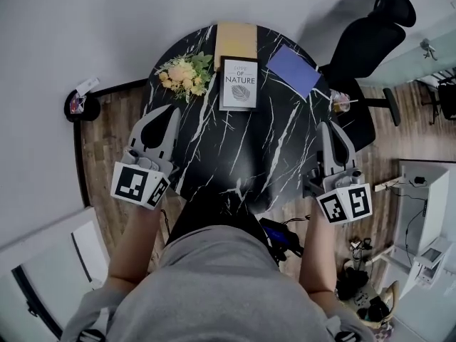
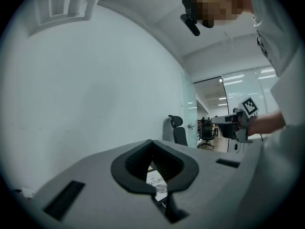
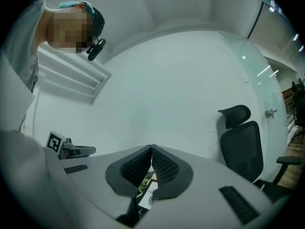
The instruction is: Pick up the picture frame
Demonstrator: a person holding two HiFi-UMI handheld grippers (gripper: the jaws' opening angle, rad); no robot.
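The picture frame [image 1: 239, 83], white with a leaf print and the word NATURE, lies flat at the far side of the round black marble table [image 1: 271, 155]. My left gripper [image 1: 171, 111] hovers over the table's left edge, well short of the frame, its jaws shut and empty. At the table's right edge my right gripper [image 1: 329, 125] is also shut with nothing held. In the left gripper view the closed jaw tips [image 2: 152, 141] meet, and part of the frame [image 2: 156, 184] shows through the gap below them. The right gripper view shows the same: tips [image 3: 151, 147] together, frame [image 3: 147, 195] beneath.
A bunch of yellow flowers [image 1: 187, 73] lies just left of the frame. A tan board [image 1: 236, 40] is behind it and a blue notebook [image 1: 293, 70] to its right. A black office chair [image 1: 370, 38] stands past the table's far right. The person's body is at the near edge.
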